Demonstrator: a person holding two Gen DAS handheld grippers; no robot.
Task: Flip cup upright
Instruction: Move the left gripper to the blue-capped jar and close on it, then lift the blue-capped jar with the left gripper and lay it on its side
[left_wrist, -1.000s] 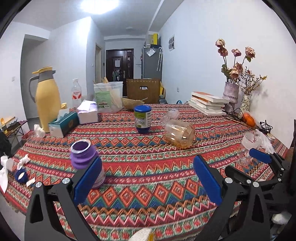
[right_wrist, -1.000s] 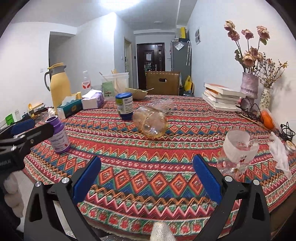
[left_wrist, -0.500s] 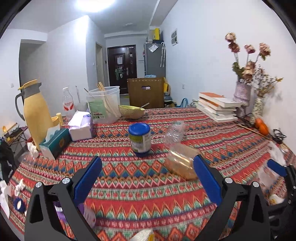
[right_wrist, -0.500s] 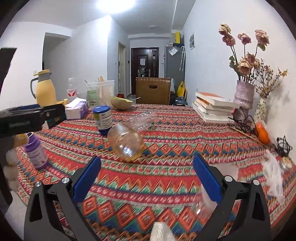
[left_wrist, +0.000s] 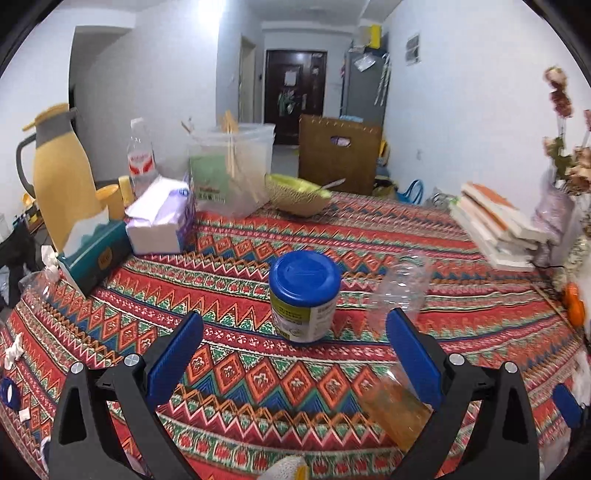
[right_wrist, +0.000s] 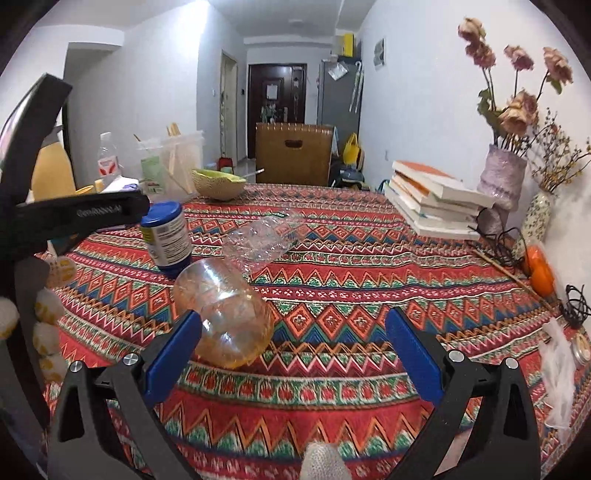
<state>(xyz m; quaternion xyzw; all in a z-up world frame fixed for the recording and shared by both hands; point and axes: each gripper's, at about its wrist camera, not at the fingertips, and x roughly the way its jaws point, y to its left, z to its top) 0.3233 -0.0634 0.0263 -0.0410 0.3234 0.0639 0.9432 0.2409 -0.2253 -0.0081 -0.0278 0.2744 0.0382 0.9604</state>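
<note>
Amber cup (right_wrist: 225, 314) on its side, left claw's (left_wrist: 293, 356) finger (left_wrist: 413, 356) hiding its mouth

Lighting: we note even indoor light from a glaring ceiling lamp (right_wrist: 207, 7); shadows soft. Quality: we see strong fisheye bending and black corners in both views. Left wrist view motion-blurred, books (left_wrist: 498, 225) at the tabletop's right edge smeared; right wrist view sharper.

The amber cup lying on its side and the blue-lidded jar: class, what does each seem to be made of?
Amber cup: probably clear tinted plastic or glass; the cloth pattern shows through its glossy wall. Blue-lidded jar: likely plastic, with an opaque, smooth blue lid and a printed label around the body.
</note>
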